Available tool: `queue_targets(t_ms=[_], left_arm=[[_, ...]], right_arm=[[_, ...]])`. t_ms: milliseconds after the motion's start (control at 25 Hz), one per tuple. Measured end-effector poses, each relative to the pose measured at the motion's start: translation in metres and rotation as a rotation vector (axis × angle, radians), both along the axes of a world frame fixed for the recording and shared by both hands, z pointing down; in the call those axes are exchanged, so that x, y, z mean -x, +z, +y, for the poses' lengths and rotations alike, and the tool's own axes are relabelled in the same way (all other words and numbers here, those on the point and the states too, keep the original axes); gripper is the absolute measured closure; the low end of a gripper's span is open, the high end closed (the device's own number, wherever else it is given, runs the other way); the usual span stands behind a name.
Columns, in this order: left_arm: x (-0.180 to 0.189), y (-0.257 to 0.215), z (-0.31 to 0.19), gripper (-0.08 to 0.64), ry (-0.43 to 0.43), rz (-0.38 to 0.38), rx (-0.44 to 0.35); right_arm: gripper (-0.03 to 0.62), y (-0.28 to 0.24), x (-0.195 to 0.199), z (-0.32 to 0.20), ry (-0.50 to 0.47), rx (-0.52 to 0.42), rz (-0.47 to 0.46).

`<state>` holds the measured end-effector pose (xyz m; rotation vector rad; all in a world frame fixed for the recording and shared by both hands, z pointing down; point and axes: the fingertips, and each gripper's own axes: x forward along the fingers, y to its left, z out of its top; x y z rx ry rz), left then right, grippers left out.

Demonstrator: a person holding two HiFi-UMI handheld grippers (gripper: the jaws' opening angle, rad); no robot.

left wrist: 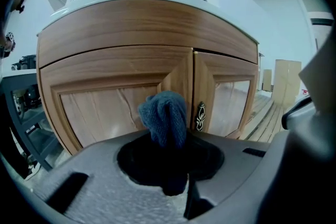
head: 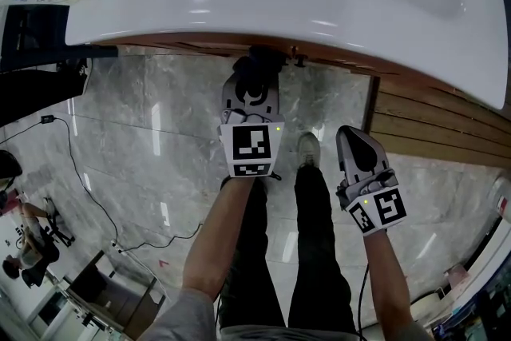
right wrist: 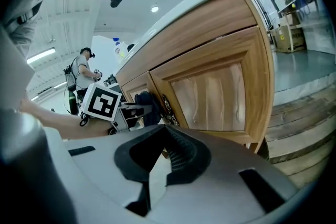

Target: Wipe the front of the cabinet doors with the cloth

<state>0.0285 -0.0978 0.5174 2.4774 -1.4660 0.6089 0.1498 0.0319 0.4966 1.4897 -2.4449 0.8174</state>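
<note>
At the seam between the two cabinet doors (left wrist: 105, 107), below the sink: clamping the bunched blue cloth (left wrist: 164, 120) tight between the jaws of the left gripper (left wrist: 168, 157), holding it against the wood or just short of it. Hanging back on the right, keeping the right gripper (right wrist: 155, 162) all but closed on nothing. Judging by this, wiping barely under way, leaving both door fronts to cover.

Sink rim (head: 239, 32) overhanging cabinet doors (left wrist: 105, 113), open marble floor (head: 144, 132) before them, wooden decking (head: 431, 120) right.
</note>
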Motion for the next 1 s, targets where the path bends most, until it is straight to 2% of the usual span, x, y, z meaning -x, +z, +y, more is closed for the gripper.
queue_targets(t_ms=[120, 400, 720, 1000], left_arm=[[-0.007, -0.004, 0.006, 0.486, 0.003, 0.011, 0.003], [-0.037, -0.013, 0.013, 0.486, 0.087, 0.02, -0.005], [-0.02, -0.021, 0.025, 0.486, 0.096, 0.022, -0.017], [0.019, -0.022, 0.035, 0.486, 0.077, 0.02, -0.014]], right_arm=[[0.581, -0.004, 0.0, -0.004, -0.003, -0.01, -0.007], [0.581, -0.009, 0.006, -0.007, -0.009, -0.02, -0.013], [0.581, -0.014, 0.018, -0.008, -0.016, -0.024, -0.009], [0.581, -0.015, 0.048, -0.014, -0.031, -0.034, -0.006]])
